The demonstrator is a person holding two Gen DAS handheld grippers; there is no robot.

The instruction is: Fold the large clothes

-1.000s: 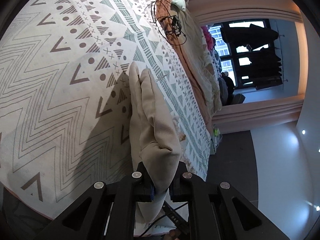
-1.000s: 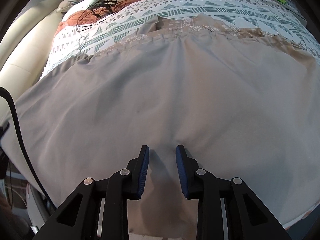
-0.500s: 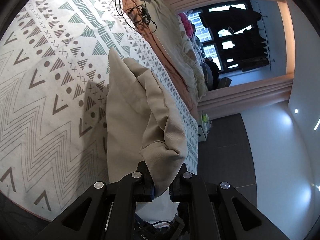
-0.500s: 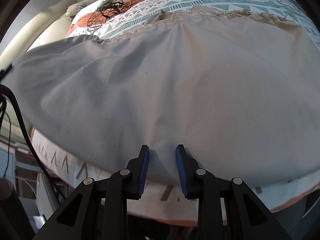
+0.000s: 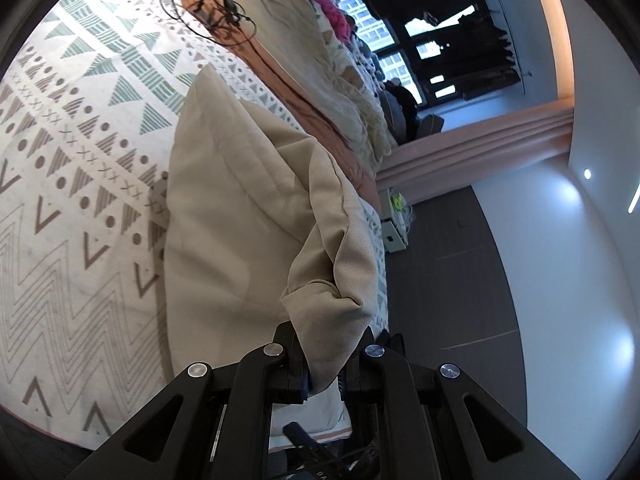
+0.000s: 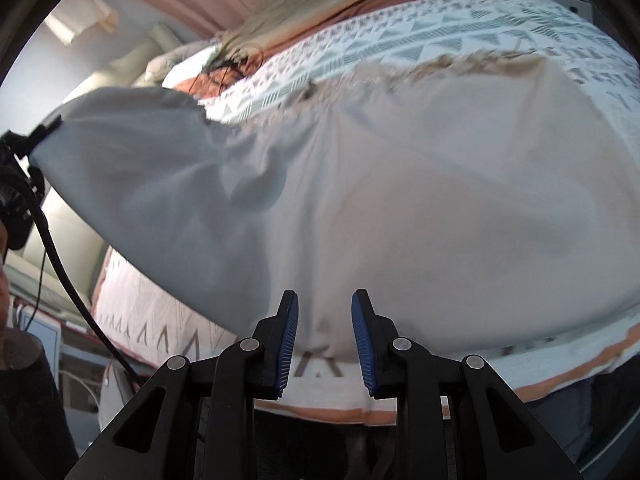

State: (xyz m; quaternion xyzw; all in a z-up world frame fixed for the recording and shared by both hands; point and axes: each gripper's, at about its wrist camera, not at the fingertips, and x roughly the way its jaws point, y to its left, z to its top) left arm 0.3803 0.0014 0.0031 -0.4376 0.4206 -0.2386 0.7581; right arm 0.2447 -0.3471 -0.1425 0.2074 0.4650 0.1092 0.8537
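A large beige garment (image 5: pixel 224 208) lies on a bed with a patterned cover (image 5: pixel 60 160). My left gripper (image 5: pixel 323 364) is shut on a bunched corner of the garment and holds it up above the bed. In the right wrist view the garment (image 6: pixel 400 184) spreads wide over the patterned bed cover (image 6: pixel 420 44), its left end lifted toward the other gripper at the far left. My right gripper (image 6: pixel 324 336) is open at the garment's near edge, with no cloth between its blue pads (image 6: pixel 289 340).
A tangle of black cable (image 5: pixel 216 12) lies on the bed near an orange blanket (image 5: pixel 304 92). A dark window (image 5: pixel 436 32) and dark floor (image 5: pixel 460 280) lie beyond the bed. A black cable (image 6: pixel 68 280) hangs at the left of the right view.
My left gripper has lifted the garment corner higher and carried it over, so more cloth hangs from it. My right gripper has drawn back to the garment's near edge, still open.
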